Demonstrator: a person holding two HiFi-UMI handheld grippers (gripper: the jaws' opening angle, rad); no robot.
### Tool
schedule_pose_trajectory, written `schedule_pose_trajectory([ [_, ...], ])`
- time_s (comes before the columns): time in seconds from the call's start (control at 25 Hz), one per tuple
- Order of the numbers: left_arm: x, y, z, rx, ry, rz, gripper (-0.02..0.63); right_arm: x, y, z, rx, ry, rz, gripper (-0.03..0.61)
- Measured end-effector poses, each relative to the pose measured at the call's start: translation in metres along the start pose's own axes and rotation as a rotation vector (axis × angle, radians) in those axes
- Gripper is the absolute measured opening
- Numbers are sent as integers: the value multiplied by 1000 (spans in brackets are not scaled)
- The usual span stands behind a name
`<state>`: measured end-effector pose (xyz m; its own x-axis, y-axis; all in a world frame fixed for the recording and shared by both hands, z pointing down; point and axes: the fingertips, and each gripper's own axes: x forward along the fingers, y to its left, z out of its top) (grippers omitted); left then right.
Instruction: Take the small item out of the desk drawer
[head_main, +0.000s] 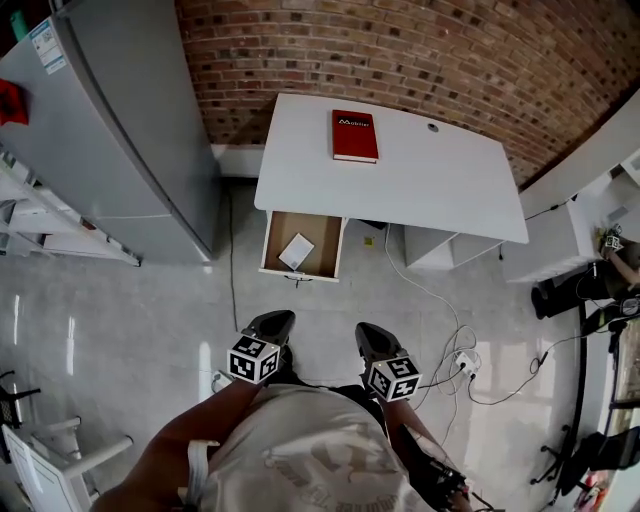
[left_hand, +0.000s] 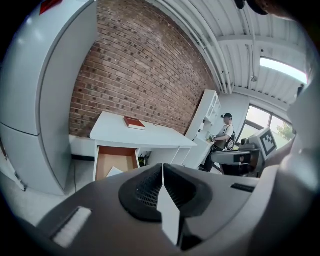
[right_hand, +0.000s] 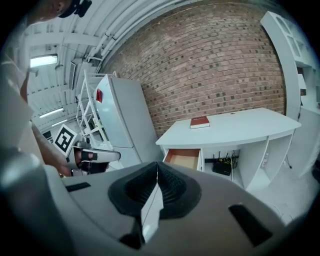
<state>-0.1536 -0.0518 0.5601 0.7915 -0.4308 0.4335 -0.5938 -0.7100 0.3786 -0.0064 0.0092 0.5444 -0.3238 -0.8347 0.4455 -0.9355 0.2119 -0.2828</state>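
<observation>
A white desk (head_main: 420, 190) stands against the brick wall with its left drawer (head_main: 303, 244) pulled out. A small white flat item (head_main: 296, 251) lies inside the drawer; the left gripper view shows a corner of that item (left_hand: 114, 171). Both grippers hang close to my body, well short of the desk. My left gripper (head_main: 272, 325) is shut with nothing in it, its jaws pressed together (left_hand: 162, 167). The right gripper (head_main: 372, 338) is shut and empty too (right_hand: 157, 166). From the right gripper view the drawer (right_hand: 184, 158) shows open, its contents hidden.
A red book (head_main: 354, 135) lies on the desk top. A grey fridge (head_main: 120, 140) stands left of the desk beside a white rack (head_main: 40, 215). Cables and a power strip (head_main: 462, 362) trail on the floor at right. A person (left_hand: 222, 140) stands far off by white shelving.
</observation>
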Motion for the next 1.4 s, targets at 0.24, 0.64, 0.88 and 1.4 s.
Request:
schedule_pose_trajectory([
  [0.24, 10, 22, 13, 2, 10, -39, 14, 14, -4, 15, 10, -14, -77, 6],
  [0.64, 10, 53, 25, -2, 6, -54, 14, 37, 1, 34, 7, -34, -123, 6],
  [0.88, 9, 65, 25, -27, 9, -34, 14, 49, -1, 38, 16, -19, -112, 6],
  [1.4, 33, 92, 41, -35, 33, 64, 14, 108, -24, 63, 50, -28, 13, 6],
])
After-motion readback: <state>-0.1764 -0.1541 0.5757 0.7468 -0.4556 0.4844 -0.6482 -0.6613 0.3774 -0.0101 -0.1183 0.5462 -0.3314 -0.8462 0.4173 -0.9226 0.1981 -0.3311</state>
